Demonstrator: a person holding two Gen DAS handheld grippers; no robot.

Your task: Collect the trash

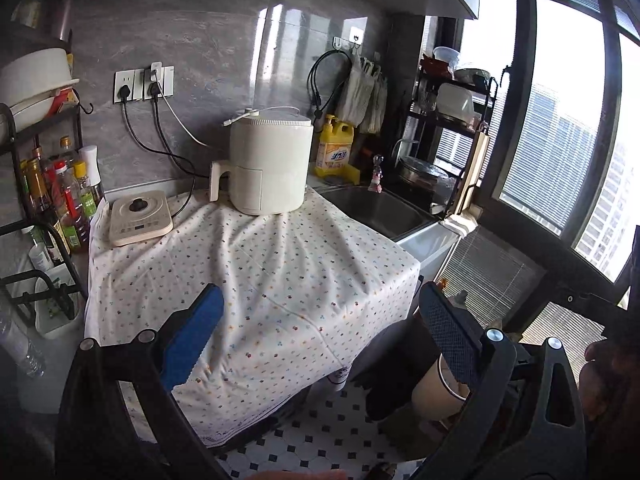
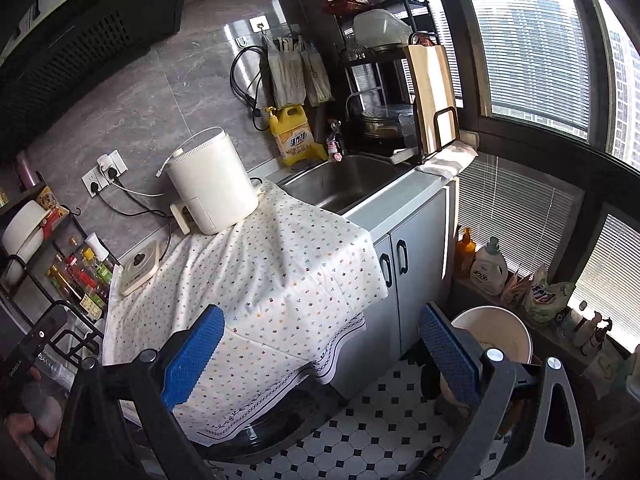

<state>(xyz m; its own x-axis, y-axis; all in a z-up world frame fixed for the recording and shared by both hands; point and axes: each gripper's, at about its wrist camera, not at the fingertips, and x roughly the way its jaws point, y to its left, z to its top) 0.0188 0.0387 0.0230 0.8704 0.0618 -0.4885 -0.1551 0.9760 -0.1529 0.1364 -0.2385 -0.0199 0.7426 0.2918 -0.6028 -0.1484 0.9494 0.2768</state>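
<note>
Near half of the dotted tablecloth is wide open – far end's blocked by the air fryer, induction cooker far left, bottle rack crowding the left edge.

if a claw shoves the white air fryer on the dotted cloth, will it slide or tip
The air fryer looks tall with a narrow base, so a high push may tip it. The loose, wrinkled cloth would probably bunch and drag along. Its side handle could snag.

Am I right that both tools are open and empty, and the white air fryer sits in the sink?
Not quite. The air fryer stands on the dotted cloth, beside the sink, not in it; the right wrist view shows this. The left tool and the right tool are indeed open and empty.
</note>
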